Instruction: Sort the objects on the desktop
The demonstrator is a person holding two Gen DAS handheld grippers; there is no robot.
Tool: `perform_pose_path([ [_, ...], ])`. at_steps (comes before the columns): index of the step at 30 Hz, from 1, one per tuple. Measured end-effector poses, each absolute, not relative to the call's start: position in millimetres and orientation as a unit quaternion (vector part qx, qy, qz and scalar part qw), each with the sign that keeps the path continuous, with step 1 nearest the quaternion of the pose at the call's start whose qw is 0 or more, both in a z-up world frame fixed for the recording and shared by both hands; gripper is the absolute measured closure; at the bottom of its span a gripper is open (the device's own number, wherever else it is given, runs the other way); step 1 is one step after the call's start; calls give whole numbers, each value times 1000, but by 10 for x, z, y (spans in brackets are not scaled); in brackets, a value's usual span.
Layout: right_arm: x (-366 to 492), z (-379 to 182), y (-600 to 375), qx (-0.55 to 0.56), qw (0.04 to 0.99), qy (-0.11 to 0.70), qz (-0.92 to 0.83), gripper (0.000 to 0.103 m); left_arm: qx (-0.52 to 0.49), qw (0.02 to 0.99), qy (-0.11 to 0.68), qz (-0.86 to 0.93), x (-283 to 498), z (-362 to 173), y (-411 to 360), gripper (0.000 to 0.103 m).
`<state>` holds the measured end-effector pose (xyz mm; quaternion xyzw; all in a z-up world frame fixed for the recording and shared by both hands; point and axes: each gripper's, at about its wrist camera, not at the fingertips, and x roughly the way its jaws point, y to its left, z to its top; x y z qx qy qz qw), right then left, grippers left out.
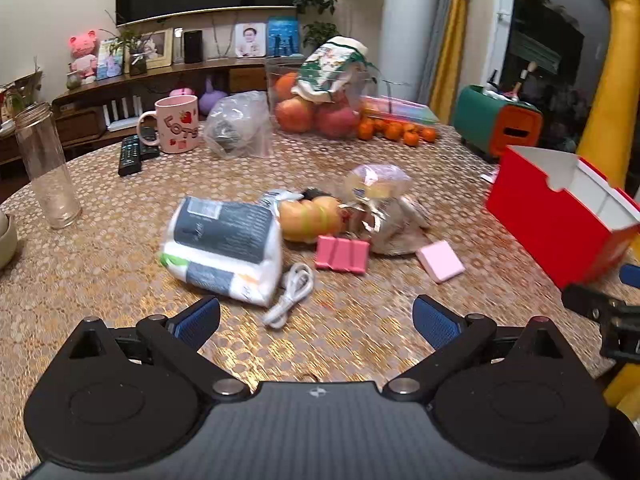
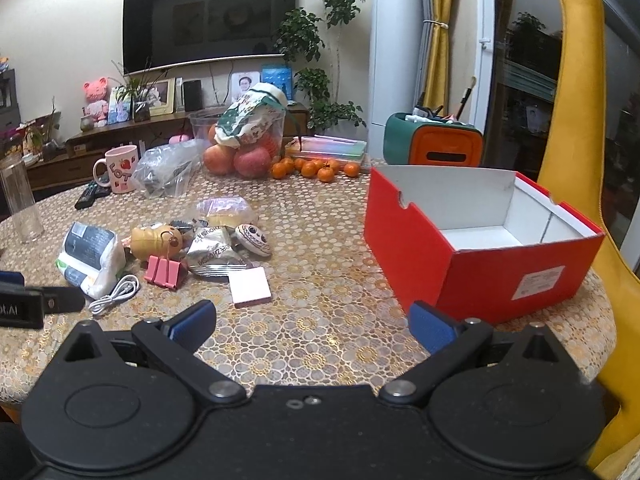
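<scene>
A clutter of small items lies mid-table: a tissue pack (image 1: 224, 246) (image 2: 90, 258), a coiled white cable (image 1: 290, 294) (image 2: 114, 294), a pink binder clip (image 1: 341, 255) (image 2: 165, 272), a pink sticky-note pad (image 1: 440, 261) (image 2: 250, 286), a yellow toy (image 1: 310, 218) (image 2: 157, 242), silver snack packets (image 2: 214, 254) and a wrapped bun (image 1: 376, 180) (image 2: 226, 210). An empty red box (image 1: 556, 216) (image 2: 480, 240) stands at the right. My left gripper (image 1: 316, 322) hovers open just short of the cable. My right gripper (image 2: 312, 326) is open over bare tablecloth, left of the box's near corner.
Further back stand a pink mug (image 1: 176, 124), remotes (image 1: 132, 154), a glass jar (image 1: 46, 164), a plastic bag (image 1: 240, 126), a fruit bowl (image 1: 316, 96), tangerines (image 1: 396, 130) and a green-orange holder (image 1: 498, 122). A yellow chair back (image 2: 576, 120) rises beside the table's right edge.
</scene>
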<state>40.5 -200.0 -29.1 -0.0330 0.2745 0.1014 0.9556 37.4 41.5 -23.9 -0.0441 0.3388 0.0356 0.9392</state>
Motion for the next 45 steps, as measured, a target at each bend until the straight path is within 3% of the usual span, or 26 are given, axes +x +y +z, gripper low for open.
perform_pose_path([
  [22,1062,-747,-1544,-76,941,294,149,1,-79,913,371,149,1372,-247,1018,0],
  [38,1430,-977,-1311,-100,930,307,174,2,-111,874,426,204,1912,-566,1262,1],
  [43,1569,-1034,-1280,-95,927,316,176,4,-101,875,428,202,1946,-626,1236,7],
  [45,1596,-1057,-1274,-94,925,322,180,10,-96,877,427,200,1945,-637,1221,11],
])
